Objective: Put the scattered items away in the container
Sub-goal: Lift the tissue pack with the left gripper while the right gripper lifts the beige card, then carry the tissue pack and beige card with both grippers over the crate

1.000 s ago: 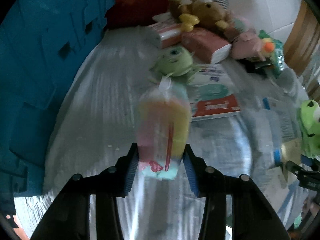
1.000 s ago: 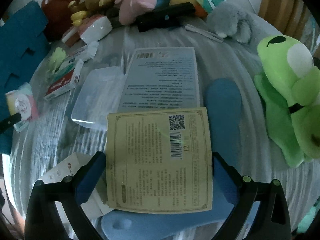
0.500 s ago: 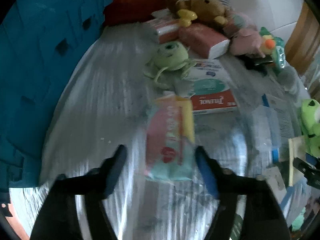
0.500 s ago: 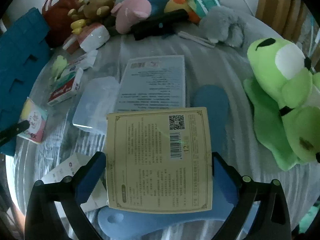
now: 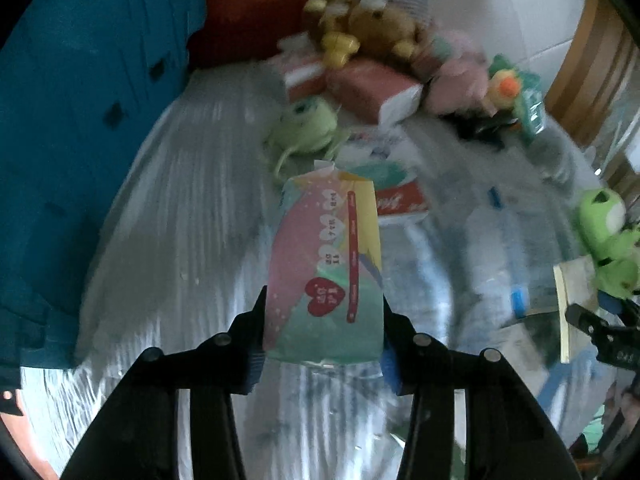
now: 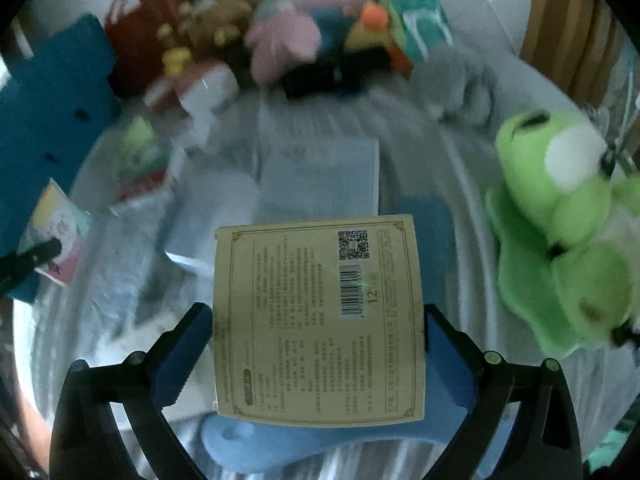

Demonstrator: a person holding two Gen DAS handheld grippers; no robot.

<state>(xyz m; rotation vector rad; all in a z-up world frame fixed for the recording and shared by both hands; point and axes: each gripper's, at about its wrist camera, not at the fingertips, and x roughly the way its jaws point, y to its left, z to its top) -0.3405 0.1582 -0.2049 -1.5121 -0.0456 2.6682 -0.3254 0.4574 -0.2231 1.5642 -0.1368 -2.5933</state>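
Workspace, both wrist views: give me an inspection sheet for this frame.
Surface: grey wrinkled cover, crowded.
Job's things: pastel packet and yellow printed box, both lifted; teal container at the left.
Clutter: green frog plush, brown bear plush, red tissue packs, clear plastic box.
Grippers: left gripper jaws just closed onto the packet; right gripper clamps the box.
Cables: nothing seen.
Surroundings: white tiled wall, wooden frame.
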